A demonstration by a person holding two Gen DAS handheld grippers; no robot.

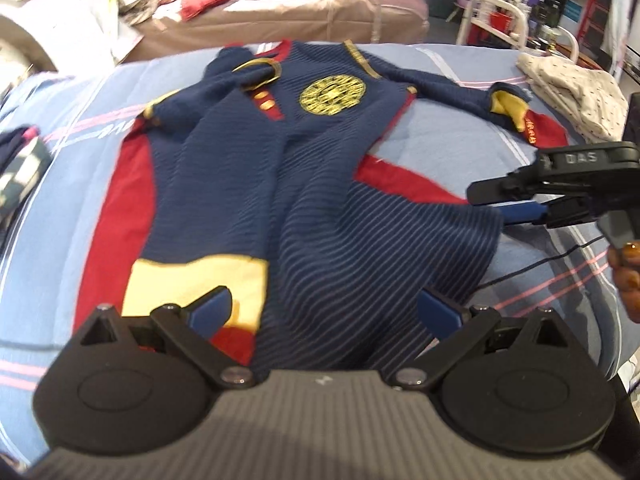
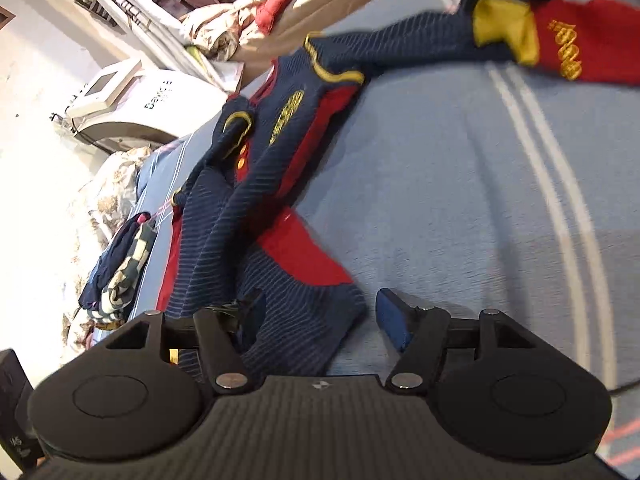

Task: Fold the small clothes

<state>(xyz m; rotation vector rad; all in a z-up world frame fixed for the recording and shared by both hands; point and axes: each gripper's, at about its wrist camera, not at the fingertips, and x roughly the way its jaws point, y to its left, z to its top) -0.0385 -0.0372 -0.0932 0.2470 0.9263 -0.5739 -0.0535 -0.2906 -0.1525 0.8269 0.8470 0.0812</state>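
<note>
A navy ribbed jersey (image 1: 304, 168) with red side panels, a yellow crest and a yellow hem patch lies face up on the blue striped sheet (image 1: 420, 128). One sleeve is folded over the chest. The other sleeve (image 2: 500, 32) stretches out sideways, ending in yellow and red. My left gripper (image 1: 324, 314) hovers open over the near hem, with nothing between its blue pads (image 1: 210, 312). My right gripper (image 2: 316, 312) stands wide open at the hem's right corner. Its right pad (image 2: 392, 316) is over bare sheet, and its left finger is hidden by the cloth. The left wrist view shows this right gripper (image 1: 508, 202) from the side.
A cream dotted garment (image 1: 576, 92) lies at the far right. A small pile of navy and checked clothes (image 2: 120, 264) sits by the sheet's left edge. A black cable (image 1: 540, 260) crosses the sheet near a hand (image 1: 626, 272). Behind stands a brown mattress (image 1: 320, 12) with red clothes.
</note>
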